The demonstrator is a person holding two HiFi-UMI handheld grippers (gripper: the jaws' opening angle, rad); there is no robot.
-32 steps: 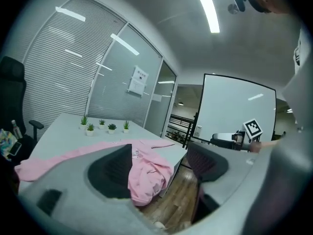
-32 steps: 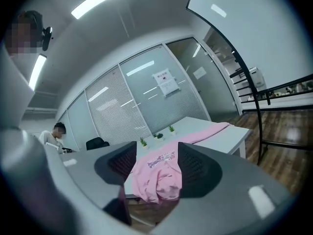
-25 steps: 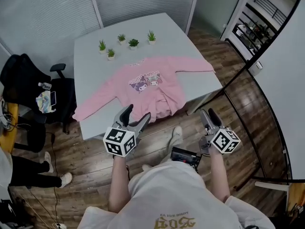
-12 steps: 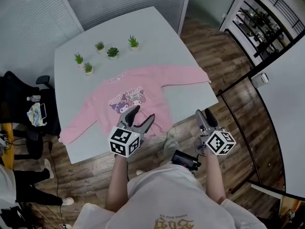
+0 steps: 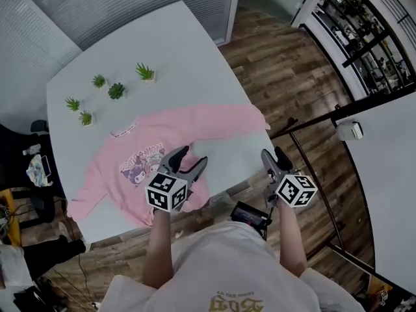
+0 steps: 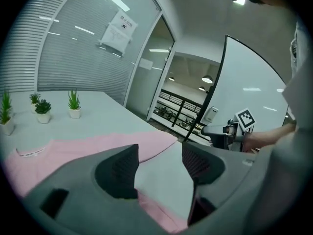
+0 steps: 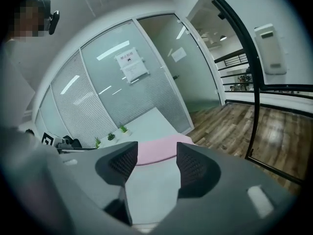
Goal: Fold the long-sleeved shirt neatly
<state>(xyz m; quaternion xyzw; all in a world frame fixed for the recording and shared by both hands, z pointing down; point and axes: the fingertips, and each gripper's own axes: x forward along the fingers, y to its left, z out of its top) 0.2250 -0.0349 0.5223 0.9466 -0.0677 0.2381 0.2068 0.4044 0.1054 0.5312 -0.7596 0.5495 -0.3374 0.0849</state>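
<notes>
The pink long-sleeved shirt [image 5: 156, 158] with a cartoon print lies spread flat, front up, on the white table [image 5: 195, 64], both sleeves out to the sides. My left gripper [image 5: 190, 158] hovers over the shirt's lower hem near the table's front edge. Its jaws have just been closing a little, still stand apart, and hold nothing. In the left gripper view [image 6: 159, 163] the shirt [image 6: 83, 148] and bare tabletop show between the jaws. My right gripper [image 5: 273, 155] is open and empty by the table's front right corner. In the right gripper view [image 7: 155, 165] it points at the right sleeve [image 7: 159, 148].
Several small potted plants [image 5: 117, 90] stand at the table's far left. A black chair [image 5: 36, 174] with clutter sits left of the table. A black metal frame [image 5: 312, 116] and a white wall unit [image 5: 351, 130] are to the right over wooden floor.
Both grippers have moved forward and down toward the table's front edge. The left one now hangs over the shirt's hem with its jaws slightly narrower. The shirt has not moved.
</notes>
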